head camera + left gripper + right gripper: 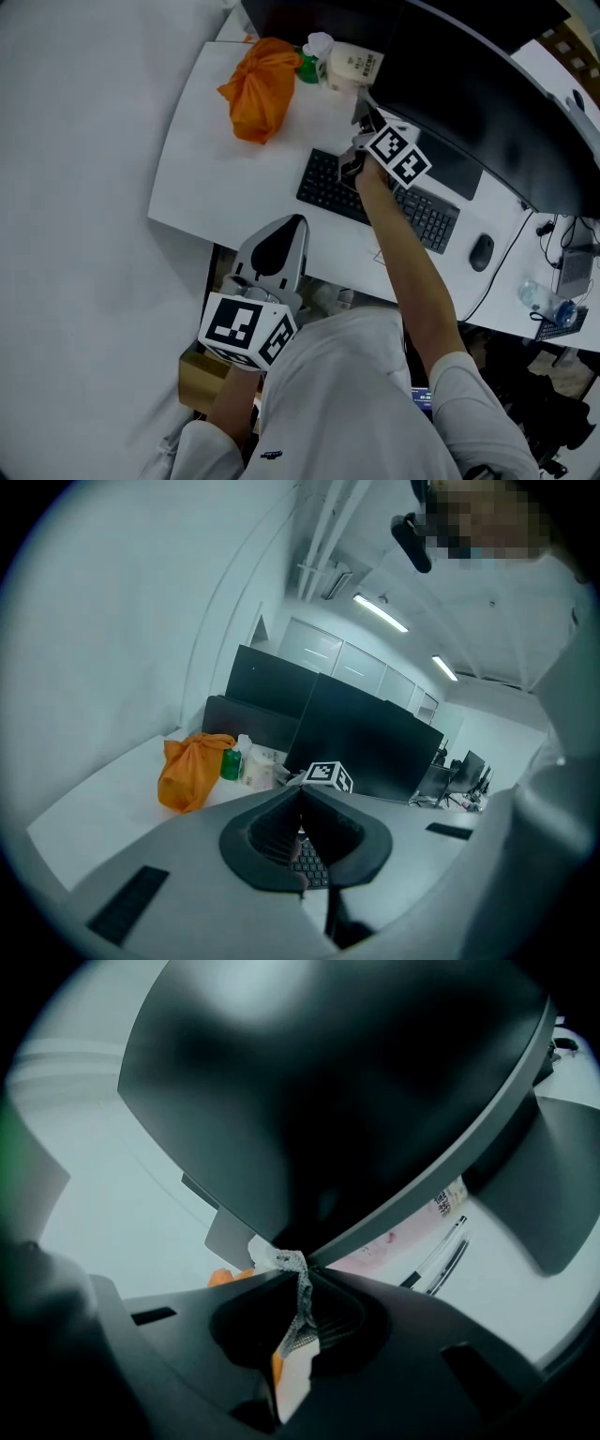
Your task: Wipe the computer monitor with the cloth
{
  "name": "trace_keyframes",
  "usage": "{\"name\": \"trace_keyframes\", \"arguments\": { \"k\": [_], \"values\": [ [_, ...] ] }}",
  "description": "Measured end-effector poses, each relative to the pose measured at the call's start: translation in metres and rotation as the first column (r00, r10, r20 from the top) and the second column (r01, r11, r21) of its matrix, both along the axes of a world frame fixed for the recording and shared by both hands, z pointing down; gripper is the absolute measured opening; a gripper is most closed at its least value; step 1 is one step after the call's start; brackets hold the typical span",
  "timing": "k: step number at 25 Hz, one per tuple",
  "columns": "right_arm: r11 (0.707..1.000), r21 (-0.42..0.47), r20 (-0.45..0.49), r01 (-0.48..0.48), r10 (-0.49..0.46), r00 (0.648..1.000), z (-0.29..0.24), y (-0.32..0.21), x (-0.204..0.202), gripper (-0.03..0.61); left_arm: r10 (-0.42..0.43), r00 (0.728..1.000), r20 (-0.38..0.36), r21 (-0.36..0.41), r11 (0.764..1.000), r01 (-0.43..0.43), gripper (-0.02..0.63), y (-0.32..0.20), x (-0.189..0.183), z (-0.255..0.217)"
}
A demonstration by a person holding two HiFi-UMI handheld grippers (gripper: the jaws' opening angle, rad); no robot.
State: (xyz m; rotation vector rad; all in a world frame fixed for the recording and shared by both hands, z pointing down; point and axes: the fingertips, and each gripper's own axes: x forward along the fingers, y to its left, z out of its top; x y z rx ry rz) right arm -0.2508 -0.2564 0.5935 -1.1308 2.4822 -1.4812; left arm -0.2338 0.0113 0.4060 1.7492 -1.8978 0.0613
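Note:
The black computer monitor (pixel 450 84) stands along the back of the white desk (pixel 206 178) and fills most of the right gripper view (pixel 319 1082). My right gripper (pixel 367 127) is raised over the keyboard at the monitor's lower left corner. It is shut on a thin white mesh cloth (pixel 300 1297), and the cloth's tip touches the monitor's bottom edge. My left gripper (pixel 292 225) hangs by the desk's near edge, close to my body, well away from the screen. Its jaws meet with nothing between them (pixel 302 794). In the left gripper view the monitor (pixel 366 738) is far off.
An orange bag (pixel 261 86), a green bottle (pixel 307 66) and a white pack (pixel 352 64) sit at the desk's back left. A black keyboard (pixel 323 183) and a mouse (pixel 481 251) lie before the monitor. Two pens (pixel 436 1260) lie under the screen. Cables and a water bottle (pixel 544 300) are at the right.

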Motion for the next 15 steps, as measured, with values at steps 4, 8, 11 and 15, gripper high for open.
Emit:
{"name": "trace_keyframes", "arguments": {
  "k": [4,8,11,15],
  "values": [
    [1.000,0.005,-0.033,0.002,-0.002,0.999,0.008,0.000,0.005,0.034,0.004,1.000,-0.002,-0.002,1.000,-0.004,0.018,-0.003,-0.001,0.001],
    [1.000,0.021,-0.076,0.002,0.000,0.997,0.016,-0.001,0.014,0.034,0.013,1.000,-0.004,0.000,1.000,-0.013,0.018,-0.006,0.000,0.002],
    [0.999,0.040,-0.107,0.001,0.003,0.994,0.018,-0.004,0.024,0.034,0.022,1.000,-0.004,-0.003,1.000,-0.022,0.018,-0.009,0.002,0.002],
    [0.999,0.028,-0.113,-0.045,0.048,0.992,0.024,-0.011,0.045,0.034,0.036,0.999,-0.005,-0.004,0.999,-0.036,0.018,-0.012,0.005,0.002]
  ]
}}
